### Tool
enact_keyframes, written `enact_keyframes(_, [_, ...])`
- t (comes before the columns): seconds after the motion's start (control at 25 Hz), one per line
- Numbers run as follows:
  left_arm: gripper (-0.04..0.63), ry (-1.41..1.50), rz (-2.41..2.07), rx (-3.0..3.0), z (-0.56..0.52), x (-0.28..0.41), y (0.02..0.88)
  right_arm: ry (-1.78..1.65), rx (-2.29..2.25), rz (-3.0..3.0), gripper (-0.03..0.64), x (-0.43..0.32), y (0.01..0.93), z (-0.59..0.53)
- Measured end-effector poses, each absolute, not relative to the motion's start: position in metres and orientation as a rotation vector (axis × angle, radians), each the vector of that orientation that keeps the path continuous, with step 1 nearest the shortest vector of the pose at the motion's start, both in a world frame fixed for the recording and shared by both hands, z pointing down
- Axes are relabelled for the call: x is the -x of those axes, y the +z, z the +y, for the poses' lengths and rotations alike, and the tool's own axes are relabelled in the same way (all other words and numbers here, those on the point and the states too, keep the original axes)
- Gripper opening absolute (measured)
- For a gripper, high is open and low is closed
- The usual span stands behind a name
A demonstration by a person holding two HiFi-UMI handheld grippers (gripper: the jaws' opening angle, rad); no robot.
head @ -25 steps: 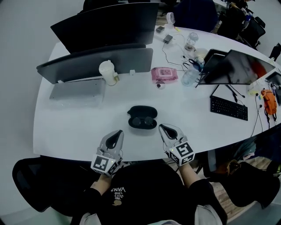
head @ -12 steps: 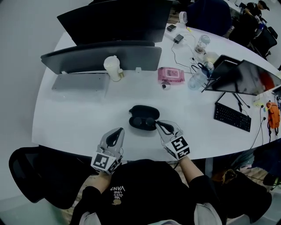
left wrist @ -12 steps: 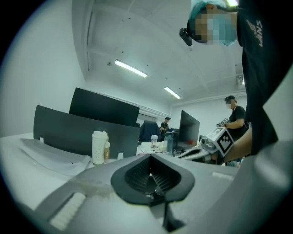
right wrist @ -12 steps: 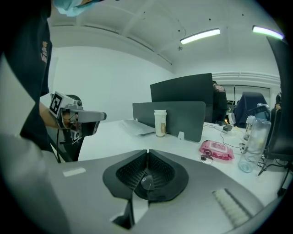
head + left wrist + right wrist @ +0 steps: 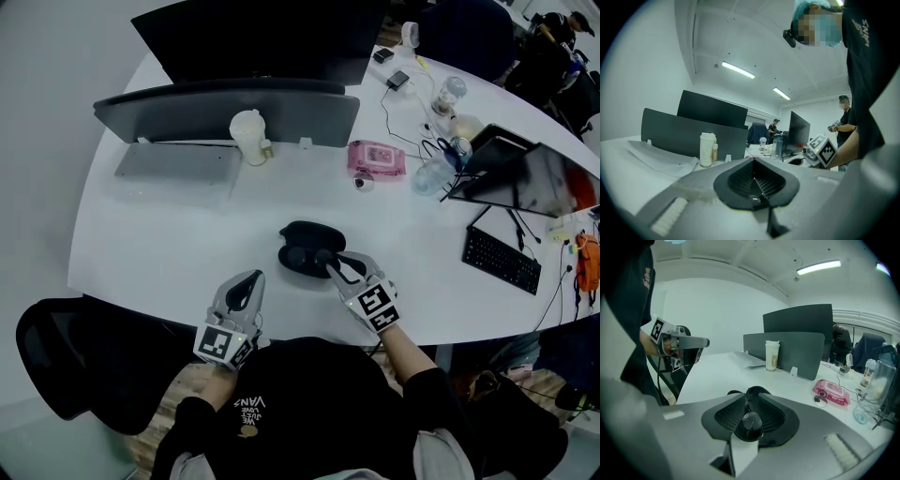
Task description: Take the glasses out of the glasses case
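A black glasses case (image 5: 307, 233) lies open on the white table (image 5: 169, 234), and dark glasses (image 5: 298, 259) rest in its lower half. My right gripper (image 5: 329, 266) reaches into the case's right end. Its jaws have just been opening and stand slightly apart. In the right gripper view a round dark lens (image 5: 751, 423) sits in the gap between the jaws, with the case (image 5: 757, 391) just beyond; I cannot see the pads pressing on it. My left gripper (image 5: 250, 281) is shut and empty at the table's near edge, left of the case.
Two dark monitors (image 5: 234, 108) and a white cup (image 5: 250, 136) stand at the back. A pink wipes pack (image 5: 377, 158), a plastic bottle (image 5: 433, 173), a laptop (image 5: 534, 178) and a keyboard (image 5: 502, 261) fill the right side. A black chair (image 5: 84, 366) stands at the near left.
My right gripper has moved forward, left and down from the table's edge to the case, and its jaws have parted. The left gripper has hardly moved.
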State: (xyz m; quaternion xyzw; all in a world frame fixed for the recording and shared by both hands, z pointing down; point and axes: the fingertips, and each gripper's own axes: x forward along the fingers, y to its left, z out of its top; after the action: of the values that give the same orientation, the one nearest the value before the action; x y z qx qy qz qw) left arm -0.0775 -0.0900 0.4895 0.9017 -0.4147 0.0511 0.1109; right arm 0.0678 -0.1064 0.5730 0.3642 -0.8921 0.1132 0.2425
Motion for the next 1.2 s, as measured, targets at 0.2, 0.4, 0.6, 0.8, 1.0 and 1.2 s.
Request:
enact_keyframes(0.2, [0.0,0.148,-1.23,-2.637,-0.089,0.078,0.493,0.318,-0.9,-2.396,0.127,-0.062,0.592,-0.108])
enact_keyframes(0.4, [0.0,0.147,-1.239,-2.63,-0.088,0.08,0.497,0.264,-0.82,-2.327,0.15,-0.061,0.609,-0.11])
enact_keyframes(0.6, [0.0,0.149,-1.252,-2.611,-0.087,0.081,0.498,0.26,-0.768,-2.296,0.181,-0.059,0.618,-0.113])
enact_keyframes(0.8, [0.0,0.145,-1.255,-2.621,-0.088,0.08,0.497,0.246,-0.698,-2.267,0.202,-0.056,0.633,-0.113])
enact_keyframes(1.0, [0.0,0.15,-1.251,-2.62,-0.087,0.079,0.499,0.246,-0.621,-2.22,0.223,-0.054,0.645,-0.111])
enact_keyframes(1.2, [0.0,0.152,-1.252,-2.611,-0.085,0.078,0.499,0.242,-0.564,-2.176,0.235,-0.055,0.656,-0.11])
